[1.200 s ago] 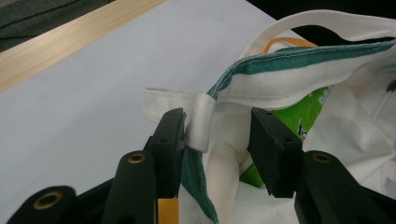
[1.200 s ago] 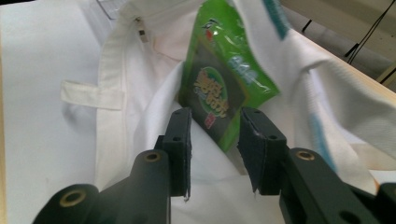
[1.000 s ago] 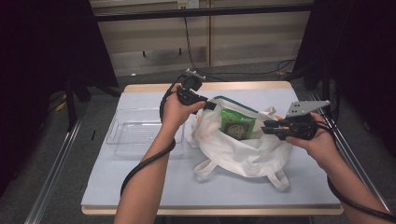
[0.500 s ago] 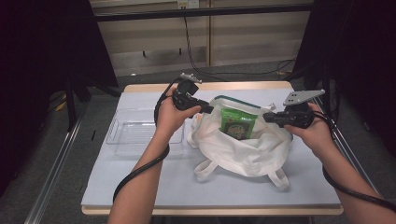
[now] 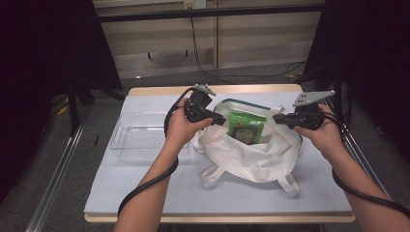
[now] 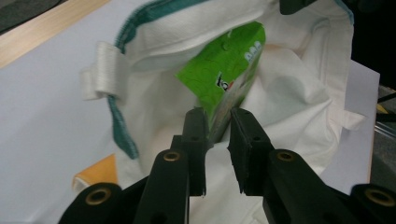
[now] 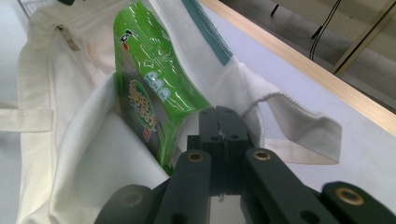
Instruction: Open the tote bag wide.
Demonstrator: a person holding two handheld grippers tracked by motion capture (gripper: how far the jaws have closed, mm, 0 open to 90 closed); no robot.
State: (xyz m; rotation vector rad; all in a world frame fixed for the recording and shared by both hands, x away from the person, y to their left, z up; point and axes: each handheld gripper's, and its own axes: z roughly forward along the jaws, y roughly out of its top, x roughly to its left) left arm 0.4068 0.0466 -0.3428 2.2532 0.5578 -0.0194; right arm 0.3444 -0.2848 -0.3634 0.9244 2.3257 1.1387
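1. The white cloth bag (image 5: 251, 152) lies right of centre in the high view on the pale tabletop (image 5: 145, 188), its mouth held apart between the two hands. The lower-left part of the frame is bare tabletop; the bag's straps trail toward the bottom edge.
2. A clear plastic tray (image 5: 140, 140) sits at the left of the frame, just beside the left hand (image 5: 180, 129) and the bag's left side, so room on that side is tight.
3. The bag's teal-trimmed rim runs close to the tabletop's far wooden edge; the right hand (image 5: 325, 135) is near the tabletop's right edge.
4. A green packet (image 5: 246, 126) stands inside the open bag, between the two tongs.
5. Left tongs (image 5: 218, 121) – in the left gripper view the jaws have just been closing and stand a narrow gap apart with the white cloth under them; whether they pinch the cloth I cannot tell. The packet (image 6: 224, 84) shows just past their tips.
6. Right tongs (image 7: 223, 122) – clenched, the jaws pressed together at the bag's rim beside the packet (image 7: 149, 93); cloth between them is not plainly visible.
7. Around the tabletop: dark curtains at both sides, grey floor, a pale panelled wall across the top with a cable hanging down.
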